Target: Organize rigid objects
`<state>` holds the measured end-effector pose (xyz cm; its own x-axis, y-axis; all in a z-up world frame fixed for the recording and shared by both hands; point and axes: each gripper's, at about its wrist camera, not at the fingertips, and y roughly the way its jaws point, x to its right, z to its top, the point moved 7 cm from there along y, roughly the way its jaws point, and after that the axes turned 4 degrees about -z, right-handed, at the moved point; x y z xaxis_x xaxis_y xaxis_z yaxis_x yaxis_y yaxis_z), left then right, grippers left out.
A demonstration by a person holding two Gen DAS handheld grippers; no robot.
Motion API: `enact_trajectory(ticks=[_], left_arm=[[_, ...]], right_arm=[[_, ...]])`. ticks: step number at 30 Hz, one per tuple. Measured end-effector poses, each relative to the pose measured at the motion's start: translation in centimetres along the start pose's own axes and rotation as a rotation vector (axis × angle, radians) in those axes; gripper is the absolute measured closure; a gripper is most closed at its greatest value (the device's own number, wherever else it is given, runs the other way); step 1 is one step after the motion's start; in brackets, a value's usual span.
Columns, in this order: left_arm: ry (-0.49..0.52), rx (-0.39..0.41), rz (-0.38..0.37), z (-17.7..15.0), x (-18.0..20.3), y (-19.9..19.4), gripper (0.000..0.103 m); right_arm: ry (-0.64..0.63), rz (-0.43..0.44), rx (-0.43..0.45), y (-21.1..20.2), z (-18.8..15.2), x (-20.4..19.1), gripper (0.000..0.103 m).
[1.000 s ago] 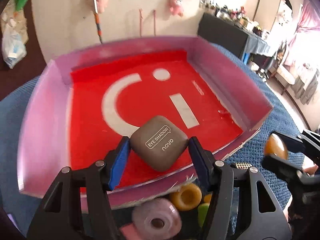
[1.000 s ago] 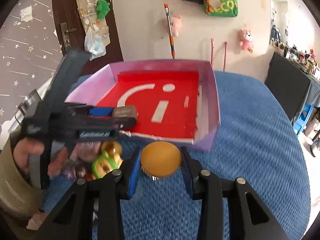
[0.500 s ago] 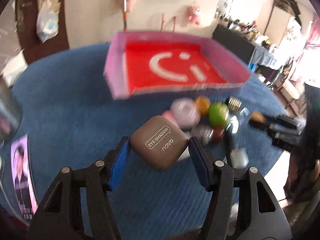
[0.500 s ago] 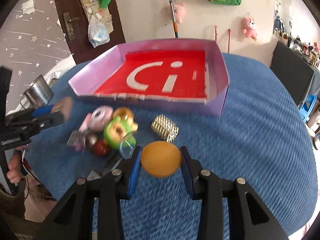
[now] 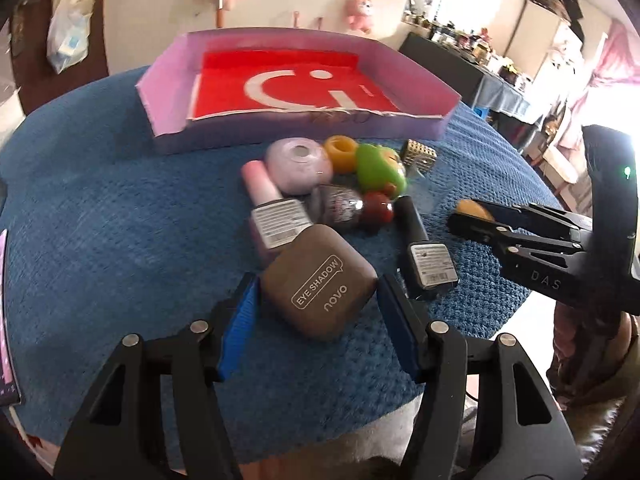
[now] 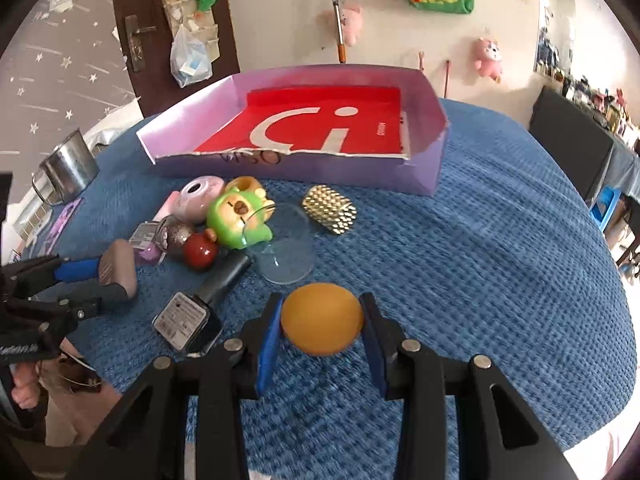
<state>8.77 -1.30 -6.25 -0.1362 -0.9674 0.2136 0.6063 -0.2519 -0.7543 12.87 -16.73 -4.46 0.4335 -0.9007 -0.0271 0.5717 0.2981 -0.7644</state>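
1. Clearly, the eye shadow case point(image 5: 318, 282) sits clamped between the blue pads of the left gripper point(image 5: 316, 312), jaws closed onto two opposite sides of it, printed lid facing up. It hangs over the near part of the blue table cover point(image 5: 100, 220), short of the tray, so it reads as an item in transit rather than one set down.

2. Likewise, the orange ball point(image 6: 322, 318) is pinched at its widest part by the right gripper point(image 6: 322, 334), jaws narrowed to the ball's width; gripping across the middle probably keeps a round thing from squirting out.

3. Just beyond both grippers lies the unsorted heap: a black nail polish bottle point(image 6: 200, 300) on its side nearest the front edge, a pink nail polish bottle point(image 5: 272, 208), a red ball point(image 6: 200, 250), a glittery ball point(image 5: 338, 208), a green toy figure point(image 6: 238, 216), a pink round jar point(image 5: 298, 164), a yellow ring point(image 5: 340, 152), a clear glass dish point(image 6: 286, 248) and a studded gold piece point(image 6: 330, 208). They touch or overlap, which suggests they were tipped out together.

4. Past the heap, toward the far edge, stands the pink tray point(image 6: 424, 160) with a red floor. Nothing shows inside it, so I judge it the destination and the sorting barely begun.

5. At the left edge sits a metal cup point(image 6: 66, 170), apart from the rest.
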Motion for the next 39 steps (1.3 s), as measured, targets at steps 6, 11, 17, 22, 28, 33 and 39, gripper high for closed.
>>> enact_trajectory(ticks=[6,11,17,22,28,33,39], left_arm=[[0.022,-0.015,0.048,-0.6,0.4,0.7,0.042],[0.005,-0.016,0.053,-0.6,0.1,0.7,0.038],[0.016,0.012,0.070,-0.7,-0.1,0.7,0.038],[0.022,0.027,0.040,-0.7,0.3,0.5,0.049],[0.040,0.034,-0.007,-0.1,0.8,-0.3,0.076],[0.022,-0.016,0.017,-0.1,-0.1,0.7,0.076],[-0.003,-0.001,-0.008,-0.1,-0.5,0.7,0.076]], right_arm=[[0.007,-0.016,0.041,-0.6,0.0,0.1,0.031],[0.013,-0.025,0.030,-0.4,-0.3,0.6,0.031],[-0.010,-0.040,0.023,0.0,-0.8,0.2,0.041],[-0.060,-0.056,0.031,0.1,-0.7,-0.6,0.063],[-0.081,-0.027,0.061,-0.8,0.1,-1.6,0.063],[-0.090,-0.026,0.081,-1.3,1.3,-1.8,0.063],[-0.093,-0.031,0.033,0.0,0.0,-1.6,0.063]])
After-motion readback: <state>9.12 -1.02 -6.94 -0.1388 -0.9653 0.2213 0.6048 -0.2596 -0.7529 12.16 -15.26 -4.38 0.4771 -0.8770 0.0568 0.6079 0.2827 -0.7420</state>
